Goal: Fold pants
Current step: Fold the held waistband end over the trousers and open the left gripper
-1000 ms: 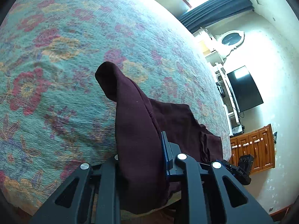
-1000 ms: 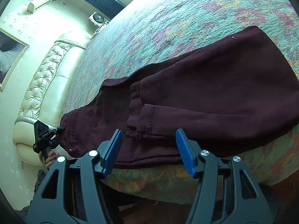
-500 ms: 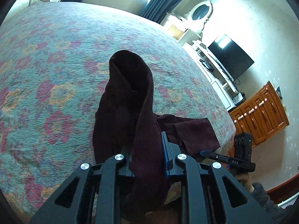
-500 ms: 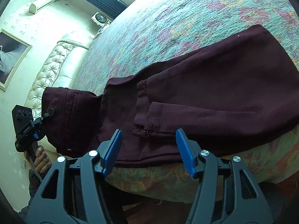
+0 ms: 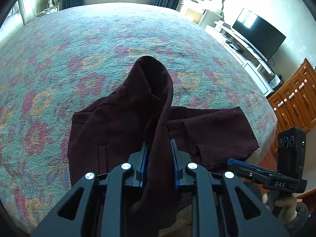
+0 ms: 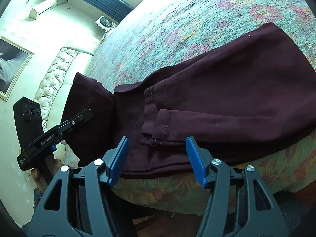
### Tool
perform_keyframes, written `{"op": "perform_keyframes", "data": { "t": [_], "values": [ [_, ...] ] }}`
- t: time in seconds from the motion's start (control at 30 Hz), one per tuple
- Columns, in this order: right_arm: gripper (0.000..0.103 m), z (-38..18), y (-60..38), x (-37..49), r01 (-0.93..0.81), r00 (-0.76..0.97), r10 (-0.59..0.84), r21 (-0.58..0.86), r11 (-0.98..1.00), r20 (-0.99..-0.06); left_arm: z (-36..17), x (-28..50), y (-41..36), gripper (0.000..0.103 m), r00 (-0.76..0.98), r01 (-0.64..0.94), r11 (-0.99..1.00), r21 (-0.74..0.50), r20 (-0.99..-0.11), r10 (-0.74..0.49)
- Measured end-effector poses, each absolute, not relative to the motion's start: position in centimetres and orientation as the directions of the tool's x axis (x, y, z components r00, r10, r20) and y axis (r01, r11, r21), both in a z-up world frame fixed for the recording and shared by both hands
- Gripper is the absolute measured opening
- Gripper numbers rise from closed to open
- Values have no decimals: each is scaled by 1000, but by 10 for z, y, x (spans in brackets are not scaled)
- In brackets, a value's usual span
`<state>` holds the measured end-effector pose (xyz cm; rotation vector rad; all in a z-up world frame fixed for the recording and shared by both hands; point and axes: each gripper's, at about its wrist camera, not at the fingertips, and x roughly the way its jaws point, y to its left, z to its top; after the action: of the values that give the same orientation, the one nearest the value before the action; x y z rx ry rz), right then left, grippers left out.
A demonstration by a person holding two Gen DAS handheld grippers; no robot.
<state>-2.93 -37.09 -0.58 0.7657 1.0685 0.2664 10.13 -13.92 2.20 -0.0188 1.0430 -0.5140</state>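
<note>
Dark maroon pants lie along the near edge of a floral bedspread. My left gripper is shut on one end of them and holds a tall fold of cloth up above the bed. In the right wrist view that gripper shows at the left with the lifted cloth draped over it. The hemmed leg ends lie flat on the pants just ahead of my right gripper. It stands open at the bed's edge with nothing between its blue pads, and also shows low right in the left wrist view.
The bedspread stretches far beyond the pants. A tufted headboard and a framed picture are at the left. A television and a wooden cabinet stand beyond the bed's right side. A hand grips the right handle.
My left gripper has swung across with the end of the pants, lifting it off the bed and towards the leg ends. The right gripper has stayed still and open.
</note>
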Motion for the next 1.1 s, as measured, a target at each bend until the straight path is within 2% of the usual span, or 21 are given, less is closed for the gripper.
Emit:
{"op": "perform_keyframes", "data": {
  "t": [0.5, 0.9, 1.0, 1.1],
  "values": [
    [59, -11, -391, -34, 210, 498, 523, 681, 702, -692, -16, 89, -198, 22, 472, 394, 919, 18, -862, -185],
    [60, -15, -401, -35, 238, 505, 523, 693, 681, -687, -29, 82, -215, 23, 513, 401, 907, 127, -852, -108],
    [60, -15, -402, -35, 241, 506, 523, 694, 678, -686, -25, 79, -218, 31, 528, 401, 908, 121, -840, -121],
    [60, -15, -403, -36, 242, 508, 522, 695, 677, -685, -16, 72, -220, 45, 543, 420, 902, 95, -823, -166]
  ]
}}
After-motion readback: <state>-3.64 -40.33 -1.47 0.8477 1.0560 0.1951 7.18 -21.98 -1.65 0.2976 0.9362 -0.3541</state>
